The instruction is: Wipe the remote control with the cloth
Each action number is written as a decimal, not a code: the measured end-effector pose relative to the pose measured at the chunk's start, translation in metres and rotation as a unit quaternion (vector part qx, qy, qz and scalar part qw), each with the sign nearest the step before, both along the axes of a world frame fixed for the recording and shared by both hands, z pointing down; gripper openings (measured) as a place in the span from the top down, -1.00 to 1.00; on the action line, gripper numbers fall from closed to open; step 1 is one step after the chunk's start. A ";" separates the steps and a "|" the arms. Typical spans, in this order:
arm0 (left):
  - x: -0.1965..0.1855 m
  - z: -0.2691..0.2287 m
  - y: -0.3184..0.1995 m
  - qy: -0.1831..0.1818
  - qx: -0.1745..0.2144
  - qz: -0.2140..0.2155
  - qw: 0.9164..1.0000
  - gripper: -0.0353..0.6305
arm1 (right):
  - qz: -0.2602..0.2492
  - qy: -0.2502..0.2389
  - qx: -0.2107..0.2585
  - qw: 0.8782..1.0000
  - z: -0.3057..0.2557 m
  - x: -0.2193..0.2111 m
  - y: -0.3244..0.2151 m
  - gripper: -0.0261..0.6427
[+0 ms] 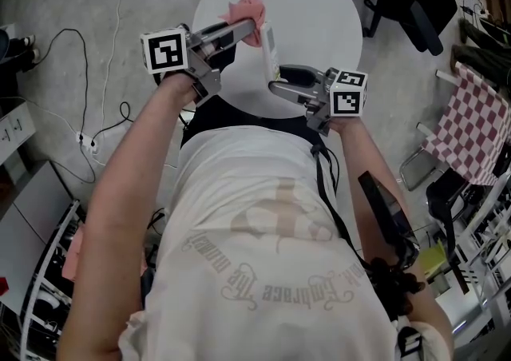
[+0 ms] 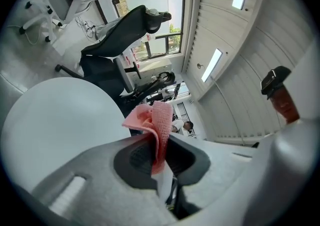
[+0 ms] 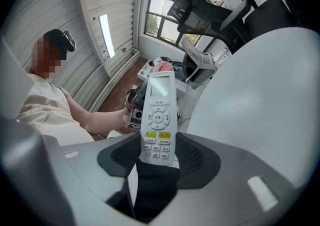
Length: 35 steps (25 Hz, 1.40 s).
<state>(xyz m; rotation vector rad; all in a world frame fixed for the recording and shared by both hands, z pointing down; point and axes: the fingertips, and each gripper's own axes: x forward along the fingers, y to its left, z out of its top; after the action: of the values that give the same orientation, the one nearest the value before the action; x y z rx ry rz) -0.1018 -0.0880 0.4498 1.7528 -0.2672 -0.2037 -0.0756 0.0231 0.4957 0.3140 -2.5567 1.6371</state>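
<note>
So the right gripper (image 1: 281, 80) is clamped on the button end of the white remote (image 3: 159, 120), holding it over the round table (image 1: 319, 0). The left gripper (image 1: 243, 30) pinches the pink cloth (image 1: 248, 9), which sits by the remote's far tip, about 11 o'clock from the right gripper.

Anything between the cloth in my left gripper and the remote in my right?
Nothing visible. The left gripper holds the pink cloth right at the far end of the remote, which the right gripper clamps.
</note>
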 end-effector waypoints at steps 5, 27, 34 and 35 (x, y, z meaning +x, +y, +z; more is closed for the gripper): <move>0.012 0.006 0.017 -0.005 -0.011 0.024 1.000 0.80 | 0.019 -0.010 -0.004 1.000 -0.002 0.005 -0.010 0.25; 0.040 0.047 0.094 -0.072 -0.035 0.144 0.986 0.80 | 0.120 -0.006 -0.020 0.993 0.009 0.031 -0.049 0.25; 0.042 0.067 0.117 -0.107 -0.061 0.161 0.979 0.80 | 0.134 0.086 -0.042 0.986 0.050 0.042 -0.050 0.25; 0.041 0.069 0.118 -0.111 -0.063 0.160 0.979 0.80 | 0.135 0.106 -0.046 0.984 0.058 0.045 -0.050 0.25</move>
<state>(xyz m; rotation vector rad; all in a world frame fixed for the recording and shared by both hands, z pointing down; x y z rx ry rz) -0.0605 0.0304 0.5183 1.6662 -0.1511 0.2376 -0.0305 -0.0265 0.5532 0.8118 -2.3538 1.6926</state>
